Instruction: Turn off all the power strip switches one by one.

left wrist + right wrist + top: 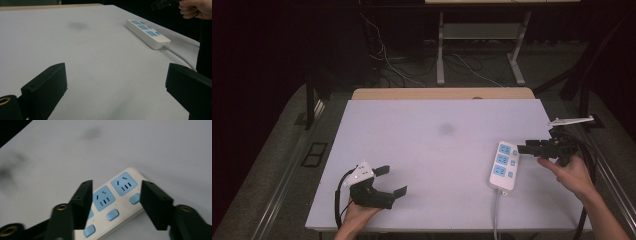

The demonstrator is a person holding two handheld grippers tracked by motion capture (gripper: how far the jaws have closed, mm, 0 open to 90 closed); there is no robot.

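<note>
Power strip [504,165], white with three blue sockets and small blue switches beside them, lies flat on the pale tabletop [437,150] at about four o'clock from the board's centre, close to the right edge, its long axis running roughly from six towards twelve. Its grey cord [496,215] leaves the near end and drops off the front edge at six o'clock. From where I sit, my right gripper [524,148] hangs just off the strip's far end, at about one o'clock from it, jaws pointing left towards nine; in the right gripper view the two black jaws stand apart with the strip's sockets [124,183] showing in the gap between them, and I see nothing held. I cannot tell from these views whether the jaws touch the strip or hover above it. My right hand [573,172] grips the tool near the table's right edge at three o'clock. My left gripper [392,181] is well apart from all that, down at about seven o'clock near the front edge, jaws spread wide and empty, pointing right towards three. In the left gripper view its jaws frame bare tabletop, with the strip [147,33] farther off at one o'clock. A faint dark smudge [446,129] marks the surface near the middle.
</note>
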